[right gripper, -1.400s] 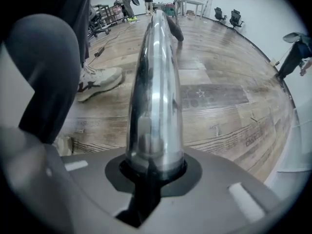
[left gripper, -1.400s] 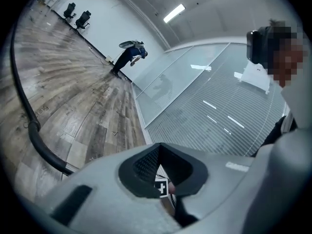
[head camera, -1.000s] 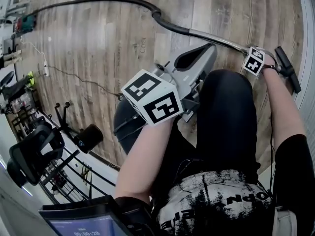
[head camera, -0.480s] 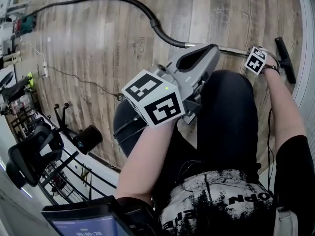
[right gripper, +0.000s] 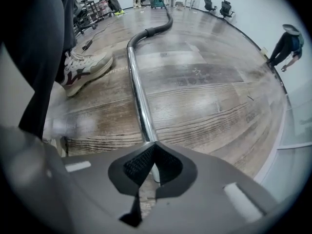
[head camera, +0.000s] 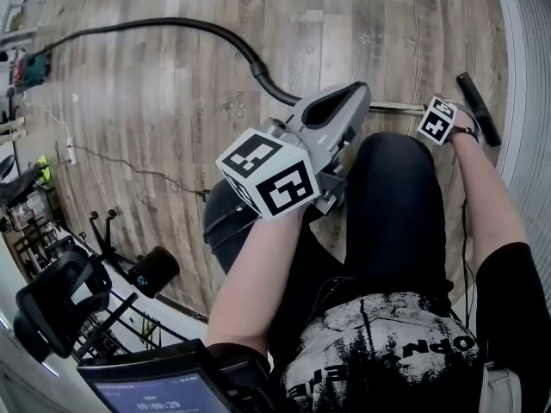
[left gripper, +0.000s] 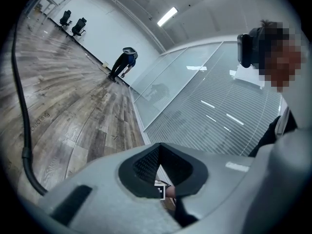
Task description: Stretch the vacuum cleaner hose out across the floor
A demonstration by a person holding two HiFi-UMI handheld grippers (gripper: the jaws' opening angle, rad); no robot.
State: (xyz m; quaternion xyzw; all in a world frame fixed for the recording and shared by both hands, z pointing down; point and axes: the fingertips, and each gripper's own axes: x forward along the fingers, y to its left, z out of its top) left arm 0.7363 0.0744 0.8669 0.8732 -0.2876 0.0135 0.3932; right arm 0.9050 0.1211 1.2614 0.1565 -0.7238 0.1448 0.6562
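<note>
Much bare wood-plank floor (head camera: 172,101) lies open in the head view, where the black hose (head camera: 215,31) curves from far left to a chrome tube (head camera: 396,107) near the floor's right edge. Left gripper view: the grey left claw (left gripper: 158,146) is pressed together, empty, facing a glass wall (left gripper: 204,106). Right gripper view: the right claw (right gripper: 155,144) has just been closing, and its tips meet above the tube, pinching nothing.

place: office hall | cues: glass partitions (left gripper: 163,77), office chairs (left gripper: 79,26), plank floor (left gripper: 73,91)
</note>
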